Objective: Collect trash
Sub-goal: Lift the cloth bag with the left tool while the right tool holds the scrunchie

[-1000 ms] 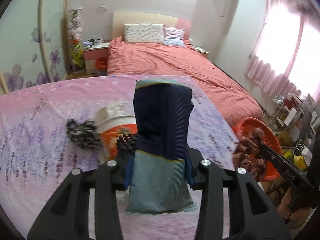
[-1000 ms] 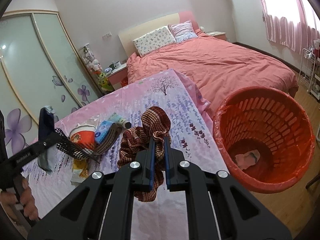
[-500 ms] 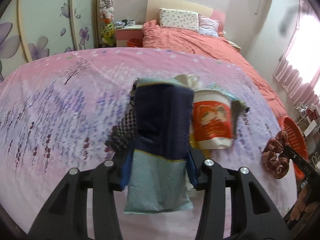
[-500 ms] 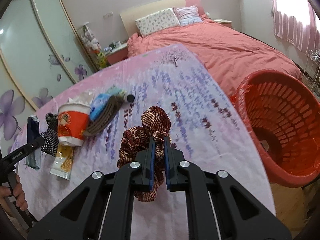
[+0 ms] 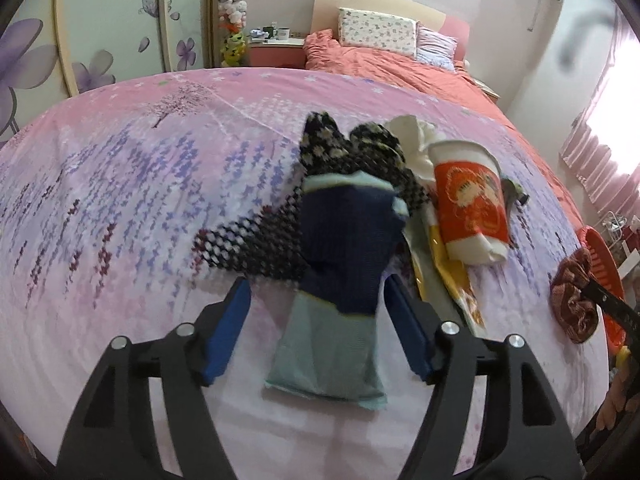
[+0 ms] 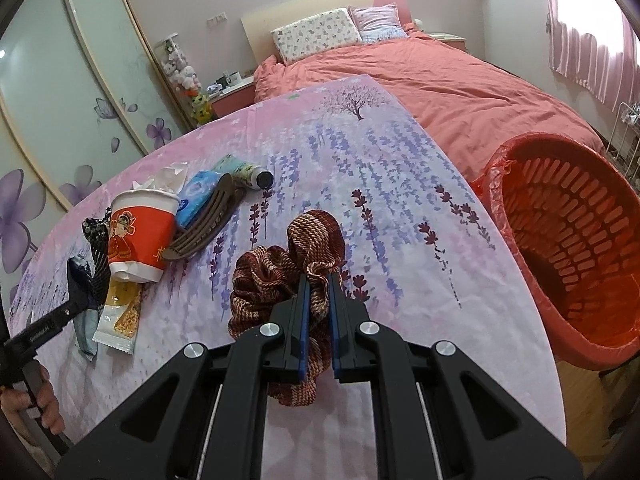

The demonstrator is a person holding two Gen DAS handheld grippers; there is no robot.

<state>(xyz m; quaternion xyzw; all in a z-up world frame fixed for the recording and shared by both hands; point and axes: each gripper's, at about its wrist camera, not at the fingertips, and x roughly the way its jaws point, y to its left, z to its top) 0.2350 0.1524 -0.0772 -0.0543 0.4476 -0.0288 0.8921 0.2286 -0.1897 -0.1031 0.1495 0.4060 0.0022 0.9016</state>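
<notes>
Left wrist view: my left hand-held gripper (image 5: 318,322) has its jaws spread and has just been opening; the dark blue and teal wrapper (image 5: 340,280) stands loose between the pads, neither one pressing on it.
Wrapper risk: let go at mid frame, it leans on the black-and-white scrunchie (image 5: 352,160); I reckon it flops onto the table (image 5: 120,200), well apart from the bin, so it stays uncollected.
Right wrist view: my right hand-held gripper (image 6: 318,312) is clamped on the maroon scrunchie (image 6: 280,264), low centre of frame.
Bin: the orange basket (image 6: 568,240) sits at right, beyond the table edge.
Sorting risk: this scrunchie looks like a keeper, not trash; one swing right and it is binned.
Clutter risk: the red paper cup (image 6: 140,236), yellow packet (image 6: 120,312) and hair claw (image 6: 208,220) crowd the left; a careless regrasp could topple the cup.
</notes>
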